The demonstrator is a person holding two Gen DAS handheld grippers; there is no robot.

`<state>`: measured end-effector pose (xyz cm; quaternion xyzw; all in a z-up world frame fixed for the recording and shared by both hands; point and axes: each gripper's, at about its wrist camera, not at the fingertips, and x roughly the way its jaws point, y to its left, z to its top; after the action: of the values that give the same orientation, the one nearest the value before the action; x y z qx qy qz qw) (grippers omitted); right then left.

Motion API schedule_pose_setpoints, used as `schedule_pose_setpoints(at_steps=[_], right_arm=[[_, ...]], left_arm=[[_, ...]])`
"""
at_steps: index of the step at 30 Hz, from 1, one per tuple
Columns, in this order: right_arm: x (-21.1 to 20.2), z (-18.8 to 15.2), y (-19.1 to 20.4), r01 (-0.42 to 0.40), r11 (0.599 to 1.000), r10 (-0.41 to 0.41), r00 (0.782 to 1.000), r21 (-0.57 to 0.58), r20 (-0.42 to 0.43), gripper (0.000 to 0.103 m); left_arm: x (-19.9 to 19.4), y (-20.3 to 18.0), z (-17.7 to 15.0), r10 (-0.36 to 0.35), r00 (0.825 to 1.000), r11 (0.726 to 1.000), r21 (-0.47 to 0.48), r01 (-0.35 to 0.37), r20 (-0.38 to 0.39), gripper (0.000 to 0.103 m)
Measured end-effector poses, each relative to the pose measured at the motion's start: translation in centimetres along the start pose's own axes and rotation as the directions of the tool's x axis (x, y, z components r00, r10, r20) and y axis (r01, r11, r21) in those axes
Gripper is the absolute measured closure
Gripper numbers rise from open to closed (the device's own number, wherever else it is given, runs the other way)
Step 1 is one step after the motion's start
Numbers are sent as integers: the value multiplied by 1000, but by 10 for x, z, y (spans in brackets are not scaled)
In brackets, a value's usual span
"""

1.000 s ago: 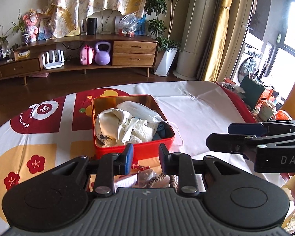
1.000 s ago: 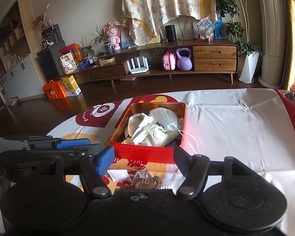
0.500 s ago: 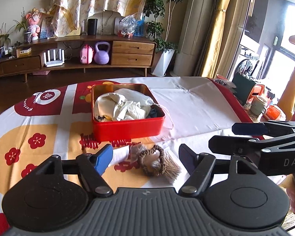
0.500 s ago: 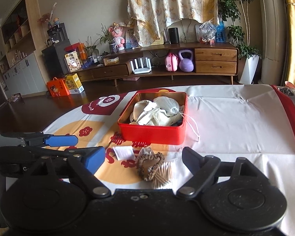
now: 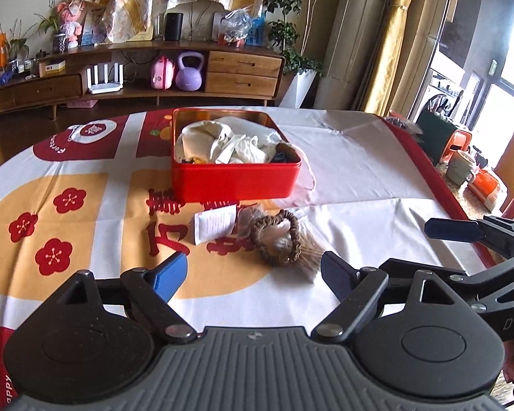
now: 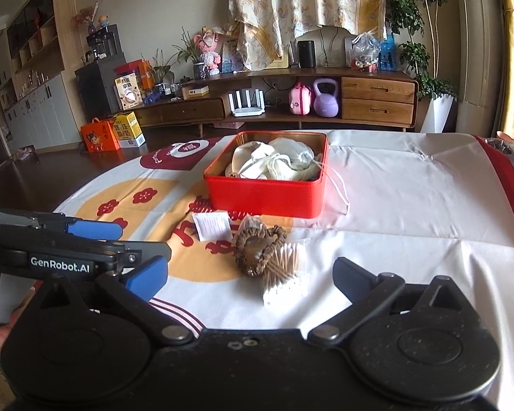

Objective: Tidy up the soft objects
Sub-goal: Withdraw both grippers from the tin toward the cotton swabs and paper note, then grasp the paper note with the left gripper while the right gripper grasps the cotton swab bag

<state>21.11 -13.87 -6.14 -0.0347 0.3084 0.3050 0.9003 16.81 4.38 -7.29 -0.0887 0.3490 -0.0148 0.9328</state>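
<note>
Right wrist view: cotton swabs (image 6: 284, 274) beside braided scrunchie (image 6: 257, 250), blurred in left view; red tin (image 5: 234, 174) of cloths mid-tabletop (image 5: 359, 178); left claw (image 5: 253, 274), right claw (image 6: 250, 274) wide open, empty

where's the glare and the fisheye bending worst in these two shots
Left wrist view: the window at far right is blown out white, and the yellow curtain beside it bows inward. Right wrist view: light is even, the red metal tin casts a soft pink glow on the white tablecloth, and the wall shelving at left leans hard.
</note>
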Motion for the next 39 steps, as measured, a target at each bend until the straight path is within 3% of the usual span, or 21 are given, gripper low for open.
schedule_pose_setpoints(at_steps=[4,9,15,20,26,31,39], right_arm=[[10,-7,-3,5,1000,-5,1000,-3,-20,1],[23,-13,-6,-4,1000,4,999,-13,-48,1],[43,-15,-8,-8,1000,5,997,-31,-77,1],[61,-18,-11,-11,999,6,994,-43,-109,3],[75,-20,-13,-14,998,6,990,-57,-139,6],[88,-20,-15,-22,998,11,986,-60,-168,16],[102,-16,-17,-14,997,2,985,-71,-175,17]], left_arm=[[11,3,-5,8,1000,1000,-3,-8,-14,15],[23,9,-7,6,1000,1000,-28,-6,8,1],[46,16,-2,46,999,997,-56,-46,8,1],[76,26,5,84,995,992,-88,-88,-48,1],[105,28,10,155,987,985,-71,-158,-42,1],[125,29,10,202,978,976,-70,-205,-54,1],[139,33,12,235,971,967,-89,-237,-35,1]])
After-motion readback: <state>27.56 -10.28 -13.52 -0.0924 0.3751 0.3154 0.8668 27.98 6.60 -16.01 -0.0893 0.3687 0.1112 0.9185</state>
